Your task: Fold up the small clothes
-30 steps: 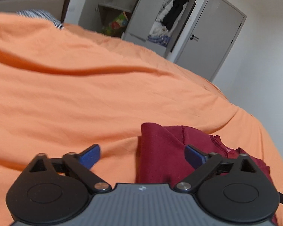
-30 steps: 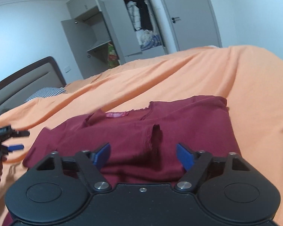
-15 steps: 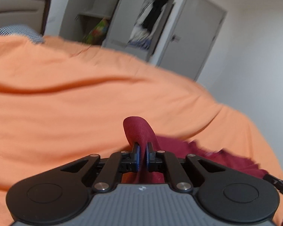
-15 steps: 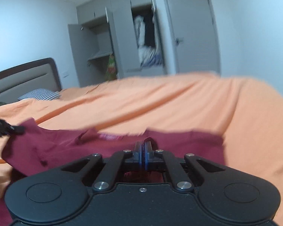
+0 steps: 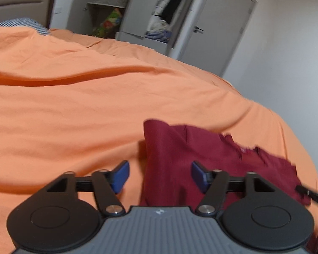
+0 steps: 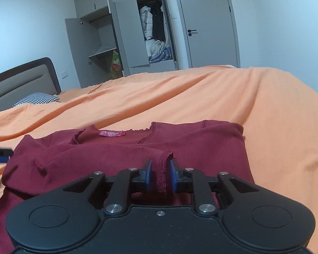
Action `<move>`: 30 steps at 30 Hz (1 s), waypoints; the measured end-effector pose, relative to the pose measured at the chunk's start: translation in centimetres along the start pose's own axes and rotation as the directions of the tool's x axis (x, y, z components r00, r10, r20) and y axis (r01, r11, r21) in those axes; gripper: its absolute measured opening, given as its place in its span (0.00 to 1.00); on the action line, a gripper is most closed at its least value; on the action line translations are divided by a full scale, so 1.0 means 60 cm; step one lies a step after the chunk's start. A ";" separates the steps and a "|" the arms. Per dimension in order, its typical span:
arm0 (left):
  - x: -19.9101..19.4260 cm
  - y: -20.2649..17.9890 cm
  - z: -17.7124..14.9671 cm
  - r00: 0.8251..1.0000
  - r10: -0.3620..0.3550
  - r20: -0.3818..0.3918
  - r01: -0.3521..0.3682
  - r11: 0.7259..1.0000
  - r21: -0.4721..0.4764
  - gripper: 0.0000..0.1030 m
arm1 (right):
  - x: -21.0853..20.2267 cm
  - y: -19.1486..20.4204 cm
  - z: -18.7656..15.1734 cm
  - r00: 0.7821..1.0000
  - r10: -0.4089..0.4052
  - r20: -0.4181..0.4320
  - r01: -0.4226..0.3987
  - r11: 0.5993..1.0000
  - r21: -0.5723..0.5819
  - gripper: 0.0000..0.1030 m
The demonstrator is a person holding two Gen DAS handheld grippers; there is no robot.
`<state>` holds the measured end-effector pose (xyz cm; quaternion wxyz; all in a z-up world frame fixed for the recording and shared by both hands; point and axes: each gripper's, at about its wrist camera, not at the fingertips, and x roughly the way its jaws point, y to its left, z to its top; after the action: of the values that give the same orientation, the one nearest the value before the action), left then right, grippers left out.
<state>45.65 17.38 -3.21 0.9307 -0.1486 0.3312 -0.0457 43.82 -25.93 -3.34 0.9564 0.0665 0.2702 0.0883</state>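
Left wrist view: the left gripper [image 5: 160, 176] has its blue pads spread wide and grips nothing; the soft maroon top [image 5: 193, 158] lies on the creased orange bedsheet [image 5: 84, 110]. Right wrist view: the right gripper [image 6: 160, 176] is narrowly parted, its pads flanking an upright, frilled sleeve hem [image 6: 163, 170] without pinching it.

Maroon top [image 5: 201, 158] (far edge blurred) partly hidden.

bed with orange sheet [image 6: 265, 110], maroon top [image 6: 116, 154] and patterned pillow [image 6: 37, 98] on it
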 end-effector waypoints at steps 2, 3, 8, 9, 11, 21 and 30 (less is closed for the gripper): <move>0.004 0.000 -0.014 0.999 -0.005 -0.033 0.007 0.999 0.041 0.72 | -0.001 0.000 -0.004 1.000 0.002 -0.005 -0.002 1.000 0.007 0.37; 0.006 -0.004 -0.021 0.999 -0.008 -0.050 0.011 0.998 0.056 0.72 | -0.001 -0.001 -0.005 1.000 0.003 -0.009 -0.003 1.000 0.007 0.38; 0.013 -0.008 -0.045 0.994 -0.044 -0.096 0.051 0.996 0.078 0.68 | -0.005 -0.002 -0.018 0.999 0.005 -0.033 -0.005 1.000 0.019 0.48; 0.011 -0.010 -0.047 0.995 -0.053 -0.090 0.061 0.995 0.083 0.68 | -0.006 -0.004 -0.020 0.999 0.006 -0.036 -0.006 1.000 0.024 0.48; 0.007 -0.019 -0.050 0.996 -0.047 -0.075 0.056 0.992 0.111 0.68 | -0.007 -0.005 -0.023 0.999 0.009 -0.043 -0.008 1.000 0.029 0.49; -0.016 -0.011 -0.009 0.994 -0.049 -0.100 0.049 0.999 -0.004 0.17 | -0.013 0.010 -0.024 0.999 0.023 -0.030 -0.023 1.000 -0.006 0.50; 0.014 0.031 -0.033 0.990 0.011 -0.141 -0.032 0.989 -0.148 0.22 | -0.013 0.029 -0.025 1.000 0.003 -0.025 -0.005 0.996 -0.084 0.59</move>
<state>45.05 18.48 -5.74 0.8918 -0.2108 0.3998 -0.0211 42.14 -24.27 -3.93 0.9547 0.0257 0.2782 0.1023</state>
